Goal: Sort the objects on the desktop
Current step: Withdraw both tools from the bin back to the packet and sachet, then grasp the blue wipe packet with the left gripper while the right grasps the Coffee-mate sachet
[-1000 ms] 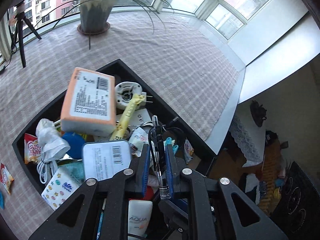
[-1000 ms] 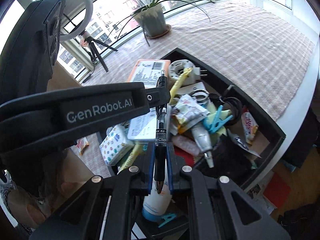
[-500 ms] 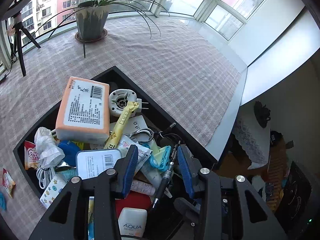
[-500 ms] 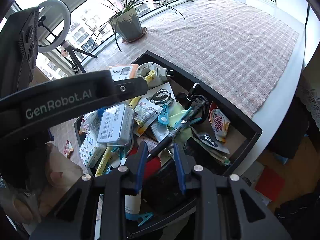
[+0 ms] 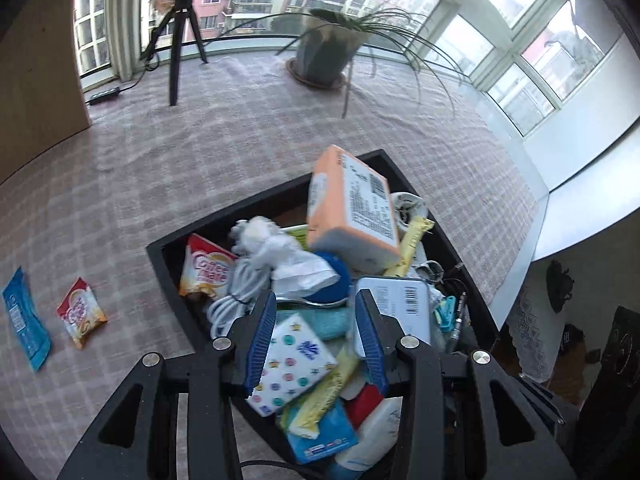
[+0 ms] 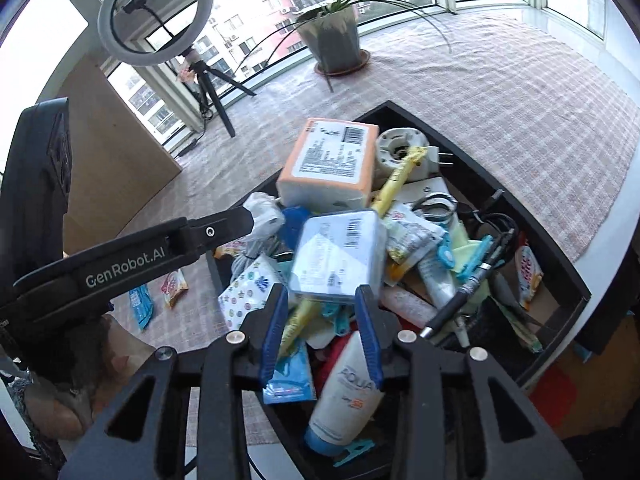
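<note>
The white sunscreen tube point(image 6: 349, 399) has its top behind the right gripper's fingers point(image 6: 370, 340). The orange tissue pack point(image 5: 352, 210) is motion-blurred in the left view, and the white cable point(image 5: 236, 292) lies partly buried.

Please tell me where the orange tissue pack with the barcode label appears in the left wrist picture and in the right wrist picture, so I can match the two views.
Left wrist view: the orange tissue pack sits right of centre, tilted, on top of the pile at the far end of the black tray.
Right wrist view: the pack lies just above centre, label up, at the far end of the tray.
Shared landmark: the potted plant beyond the tray.
</note>
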A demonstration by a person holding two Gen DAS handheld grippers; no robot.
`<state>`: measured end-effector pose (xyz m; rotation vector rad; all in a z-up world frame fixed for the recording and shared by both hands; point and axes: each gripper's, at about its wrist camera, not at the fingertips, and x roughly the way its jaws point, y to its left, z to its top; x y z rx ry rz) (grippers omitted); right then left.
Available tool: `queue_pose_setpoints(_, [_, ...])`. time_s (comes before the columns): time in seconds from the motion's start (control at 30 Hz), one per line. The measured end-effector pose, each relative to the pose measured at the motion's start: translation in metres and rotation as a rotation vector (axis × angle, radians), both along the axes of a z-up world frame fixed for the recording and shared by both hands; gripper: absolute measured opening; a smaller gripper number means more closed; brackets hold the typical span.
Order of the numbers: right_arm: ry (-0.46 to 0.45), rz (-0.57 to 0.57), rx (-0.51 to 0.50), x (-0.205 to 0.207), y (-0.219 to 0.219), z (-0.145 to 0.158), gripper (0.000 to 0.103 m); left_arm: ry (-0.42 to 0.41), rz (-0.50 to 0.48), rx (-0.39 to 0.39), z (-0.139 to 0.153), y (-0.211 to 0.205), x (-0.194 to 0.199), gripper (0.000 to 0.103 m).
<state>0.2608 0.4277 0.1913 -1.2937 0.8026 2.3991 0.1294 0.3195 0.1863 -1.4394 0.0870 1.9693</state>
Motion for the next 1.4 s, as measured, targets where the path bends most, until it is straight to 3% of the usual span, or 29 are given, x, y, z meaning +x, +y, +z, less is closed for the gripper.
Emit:
queue_pose_setpoints(0.07, [0.01,0.038,0.002,-0.014,-0.015,0.001,0.047,-0.002,0.055,-0.013,-0.004,-0.025,-0.014,0.039])
queue_pose_setpoints(0.4, [0.012,0.252,0.007,-0.089,-0.094,-0.003,0.049,-0.018,0.342,-0.067,-0.029,-0.158,-0.072,0.045])
queue_pose_setpoints(0.47, [0.009,0.296,0.02,-0.103,-0.109,-0.005,0.059,-0.024,0.394,-0.077,-0.035,-0.181,-0.082,0.046])
queue_pose_setpoints(0.73, [-0.045,0.437,0.057,-0.162,-0.16,-0.028,0.059,-0.057,0.539,-0.115,-0.058,-0.251,-0.106,0.049])
queue_pose_setpoints(1.03, [-0.148,0.572,0.093,-0.22,-0.201,-0.068,0.059,-0.134,0.612,-0.139,-0.095,-0.283,-0.133,0.054])
queue_pose_setpoints(1.4, [-0.208,0.603,0.09,-0.251,-0.211,-0.109,0.059,-0.199,0.576,-0.135,-0.128,-0.264,-0.154,0.055])
